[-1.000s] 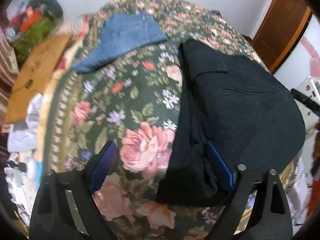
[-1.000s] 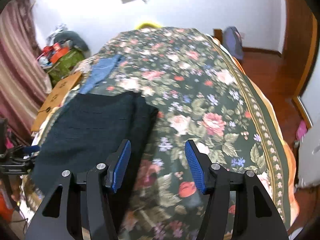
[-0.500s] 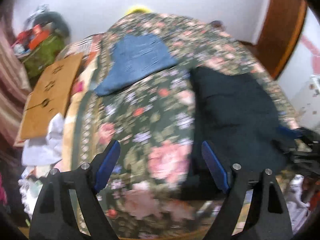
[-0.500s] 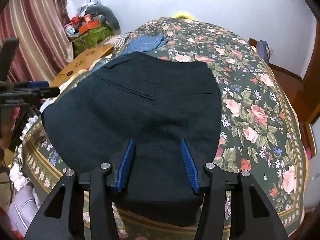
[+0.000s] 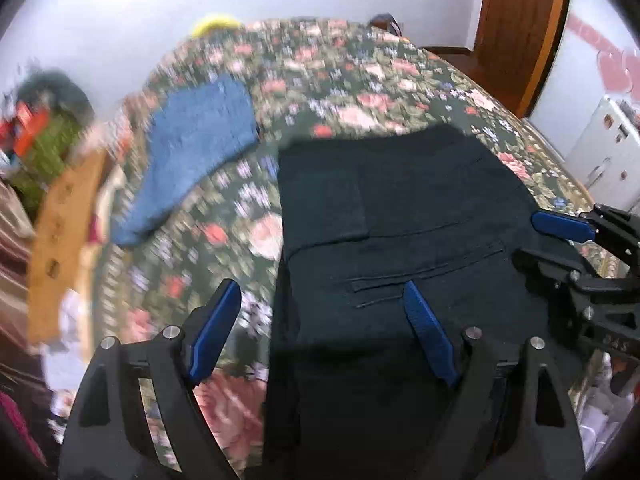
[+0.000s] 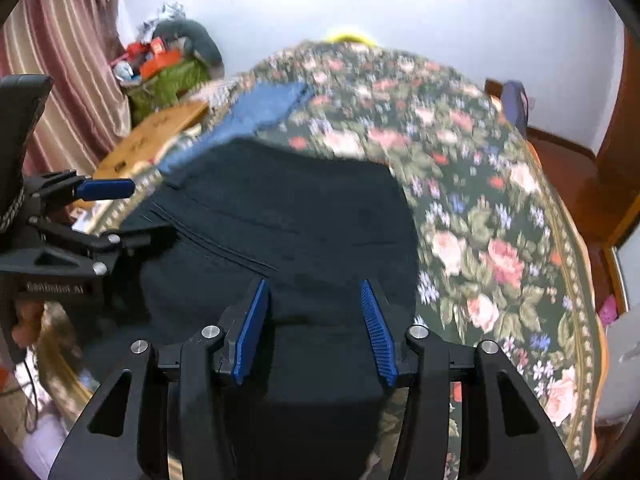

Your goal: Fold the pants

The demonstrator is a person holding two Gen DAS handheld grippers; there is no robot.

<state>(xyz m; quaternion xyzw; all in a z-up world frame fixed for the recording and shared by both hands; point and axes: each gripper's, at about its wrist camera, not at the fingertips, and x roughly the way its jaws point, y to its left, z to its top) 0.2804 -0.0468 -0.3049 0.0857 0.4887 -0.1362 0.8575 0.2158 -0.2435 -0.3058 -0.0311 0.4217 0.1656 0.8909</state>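
Both tongs, the left tongs [image 5: 320, 328] spread wide and the right tongs [image 6: 314, 326] just narrowing yet gripping nothing, hover over the dark pants [image 6: 280, 240] on the bed [image 6: 500, 240], near its front edge. Next move, likely: pinch that near hem.

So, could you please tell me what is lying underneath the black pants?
The black pants lie on the floral bedspread, which shows all around them. Whatever sits directly beneath the fabric is covered, so nothing more can be told.
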